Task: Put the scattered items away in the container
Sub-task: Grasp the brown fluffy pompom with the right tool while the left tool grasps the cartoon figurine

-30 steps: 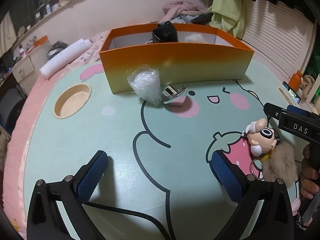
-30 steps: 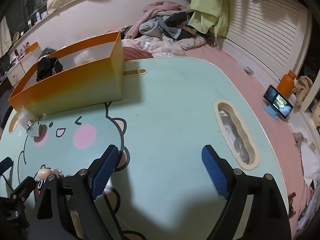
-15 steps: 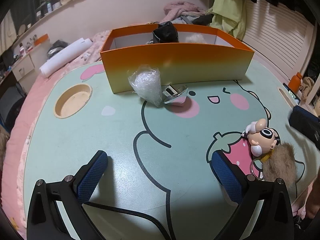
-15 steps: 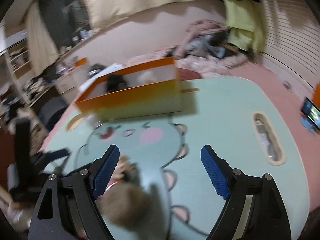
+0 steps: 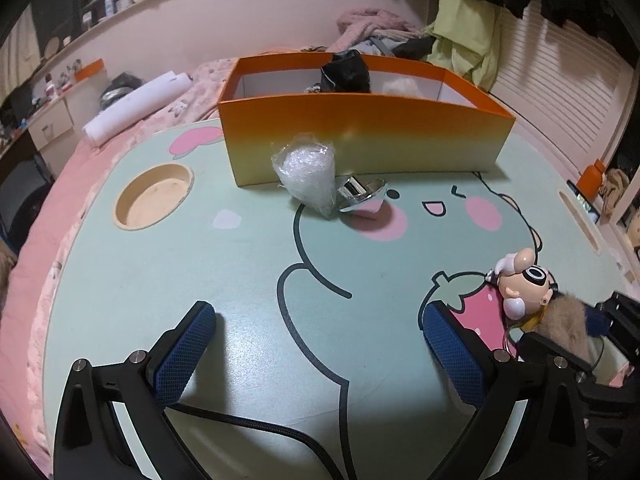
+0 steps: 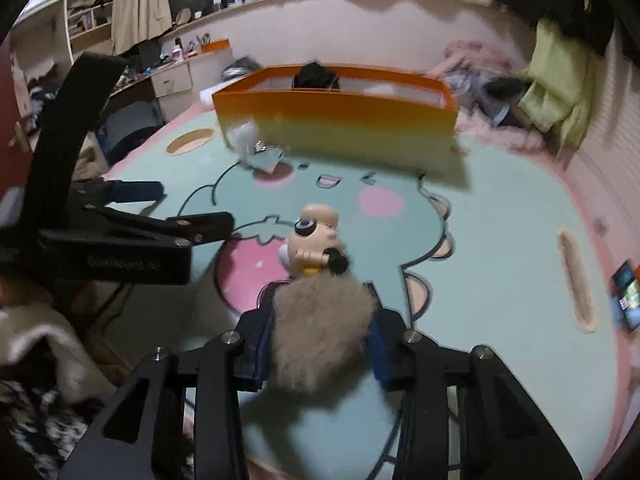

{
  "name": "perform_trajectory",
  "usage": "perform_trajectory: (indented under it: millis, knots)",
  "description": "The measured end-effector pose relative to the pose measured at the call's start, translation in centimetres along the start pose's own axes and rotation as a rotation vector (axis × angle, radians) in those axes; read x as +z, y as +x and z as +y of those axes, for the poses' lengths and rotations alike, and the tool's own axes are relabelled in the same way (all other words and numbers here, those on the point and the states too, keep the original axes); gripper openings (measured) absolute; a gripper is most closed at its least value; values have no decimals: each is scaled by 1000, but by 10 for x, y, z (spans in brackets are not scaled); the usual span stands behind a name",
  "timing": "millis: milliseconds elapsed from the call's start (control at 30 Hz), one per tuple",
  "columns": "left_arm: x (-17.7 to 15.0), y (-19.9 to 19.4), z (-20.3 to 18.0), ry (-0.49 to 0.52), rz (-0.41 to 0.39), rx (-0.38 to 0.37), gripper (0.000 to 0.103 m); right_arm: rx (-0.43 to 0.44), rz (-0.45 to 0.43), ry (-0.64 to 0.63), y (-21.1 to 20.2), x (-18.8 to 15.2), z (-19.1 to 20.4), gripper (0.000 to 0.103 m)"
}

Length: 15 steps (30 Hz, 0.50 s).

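The right gripper (image 6: 320,344) is closing on the fur tail (image 6: 320,332) of a toy keychain, whose cartoon head (image 6: 316,236) lies just beyond the tail, toward the orange box (image 6: 336,120). The blue pads sit against both sides of the fur, so the tail already looks pinched, though the soft pile hides how firm the hold is. Taking it by the tail makes sense: the fluff squashes and fills the jaws, while the hard rounded head would likely slip.

The left gripper (image 5: 316,344) hovers over bare table (image 5: 240,280) with its jaws spread wide and nothing between them, nearer the camera than the box. It seems to be waiting its turn, keeping out of the way of the right one.

Against the front wall of the box lie a crinkled clear plastic wrap (image 5: 308,176) and, touching it, a small shiny silver piece (image 5: 360,196); both are well apart from the keychain. They sit close enough to the box that either gripper could lift them over the wall quickly.

Inside the box a black item (image 5: 346,74) and something white and fluffy (image 5: 400,87) show above the rim, so part of the tidying appears done. Three things remain outside: the keychain, the wrap and the silver piece.
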<state>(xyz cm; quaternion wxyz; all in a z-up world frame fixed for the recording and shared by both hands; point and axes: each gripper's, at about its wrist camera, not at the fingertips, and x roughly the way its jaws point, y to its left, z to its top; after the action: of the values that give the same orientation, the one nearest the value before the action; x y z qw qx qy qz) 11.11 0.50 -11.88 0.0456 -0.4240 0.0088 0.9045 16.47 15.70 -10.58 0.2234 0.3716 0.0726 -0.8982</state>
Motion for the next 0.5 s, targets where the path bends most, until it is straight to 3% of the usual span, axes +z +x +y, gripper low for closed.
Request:
perform_trajectory:
  millis: [133, 233, 500]
  knots:
    - [6, -4, 0, -37, -4, -99, 103, -15, -15, 6, -5, -6, -4, 39]
    - [13, -14, -10, -30, -50, -165, 103, -15, -45, 49, -14, -6, -14, 39]
    - [26, -18, -77, 195, -85, -308, 103, -91, -158, 211, -41, 4, -58, 39]
